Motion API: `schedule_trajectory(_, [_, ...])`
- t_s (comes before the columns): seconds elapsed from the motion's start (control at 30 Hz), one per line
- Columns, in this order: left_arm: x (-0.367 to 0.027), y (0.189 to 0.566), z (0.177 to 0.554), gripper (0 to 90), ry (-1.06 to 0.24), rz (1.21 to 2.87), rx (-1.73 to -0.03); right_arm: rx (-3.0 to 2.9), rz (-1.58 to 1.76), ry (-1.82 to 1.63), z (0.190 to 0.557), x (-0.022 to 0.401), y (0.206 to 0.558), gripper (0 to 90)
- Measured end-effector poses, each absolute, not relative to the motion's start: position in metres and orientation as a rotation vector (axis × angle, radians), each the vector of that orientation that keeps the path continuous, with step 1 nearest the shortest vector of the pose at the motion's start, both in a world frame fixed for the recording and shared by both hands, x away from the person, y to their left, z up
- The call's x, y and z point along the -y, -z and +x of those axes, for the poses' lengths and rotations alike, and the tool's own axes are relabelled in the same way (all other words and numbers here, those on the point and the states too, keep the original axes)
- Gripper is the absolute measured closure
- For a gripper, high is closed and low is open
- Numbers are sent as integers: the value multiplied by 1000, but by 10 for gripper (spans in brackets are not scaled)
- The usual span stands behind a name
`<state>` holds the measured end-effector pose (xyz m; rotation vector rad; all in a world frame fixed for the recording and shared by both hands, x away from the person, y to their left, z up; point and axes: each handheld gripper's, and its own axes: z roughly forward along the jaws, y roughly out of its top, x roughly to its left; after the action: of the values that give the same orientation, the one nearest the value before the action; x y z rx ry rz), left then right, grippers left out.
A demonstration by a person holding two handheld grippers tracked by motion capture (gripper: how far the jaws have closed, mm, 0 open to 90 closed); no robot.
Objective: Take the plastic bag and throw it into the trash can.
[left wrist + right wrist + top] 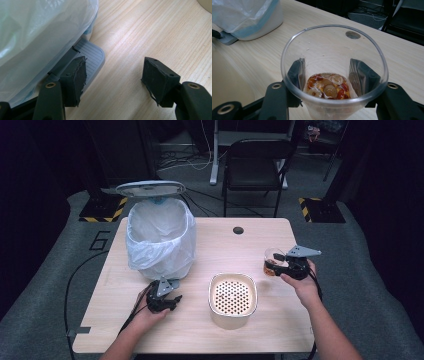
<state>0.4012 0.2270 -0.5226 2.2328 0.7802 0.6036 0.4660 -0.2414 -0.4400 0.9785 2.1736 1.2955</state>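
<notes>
With our right gripper clamped around the clear plastic cup of amber liquid and sliced fruit above the table's right side, we judge it thin, crushable, slippery, so squeeze gently low down, left gripper open.

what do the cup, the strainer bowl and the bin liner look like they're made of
The cup looks like clear, glossy thin plastic: the right gripper pads show through its wall. The strainer bowl looks like matte cream plastic, possibly ceramic, with a perforated insert. The bin liner is thin translucent white plastic film, crinkled and folded over the rim. The table seems pale wood-grain laminate.
</notes>
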Motion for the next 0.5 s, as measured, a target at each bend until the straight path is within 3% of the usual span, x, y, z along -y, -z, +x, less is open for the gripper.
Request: schedule_trajectory(0.5, [-227,523,401,359,-603,2232,-781,-2241,856,-1318,476,211,393,483])
